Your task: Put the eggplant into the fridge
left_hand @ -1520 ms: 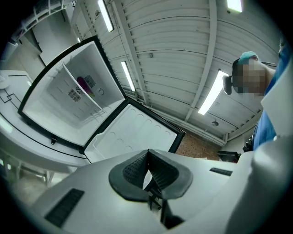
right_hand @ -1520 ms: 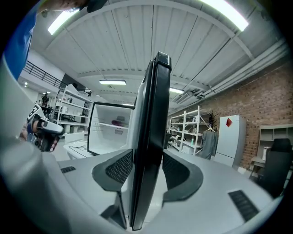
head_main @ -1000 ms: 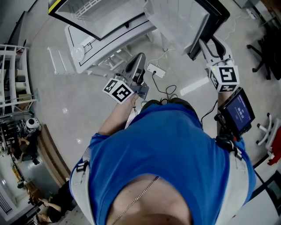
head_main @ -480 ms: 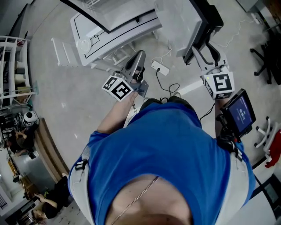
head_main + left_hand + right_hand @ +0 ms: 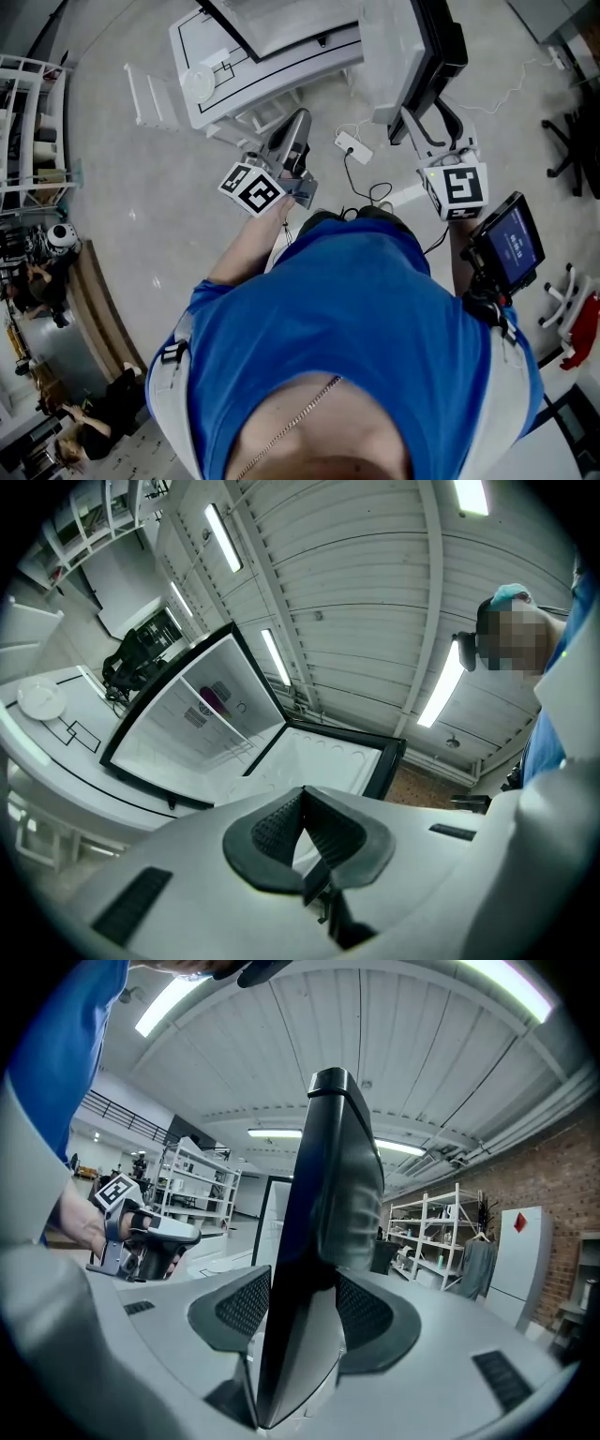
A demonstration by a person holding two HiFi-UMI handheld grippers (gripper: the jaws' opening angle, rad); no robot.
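Purple and small, what looks like the eggplant [image 5: 214, 701] sits far back in the open fridge [image 5: 155, 742]. The right gripper [image 5: 305, 1305] straddles the door [image 5: 328, 1166] edge, its jaws just widened and loose; drawn off askew, it could snag the door. The left gripper [image 5: 302, 803] is clenched on nothing. One eggplant, one fridge, one door, two grippers.

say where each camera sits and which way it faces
Head view: on the person's head, facing down at the blue shirt, left gripper, right gripper and open fridge.
Left gripper view: on the left gripper, along shut empty jaws into the fridge; shirt at right.
Right gripper view: on the right gripper, jaws just opened astride the fridge door; left hand shows.
All share the door.
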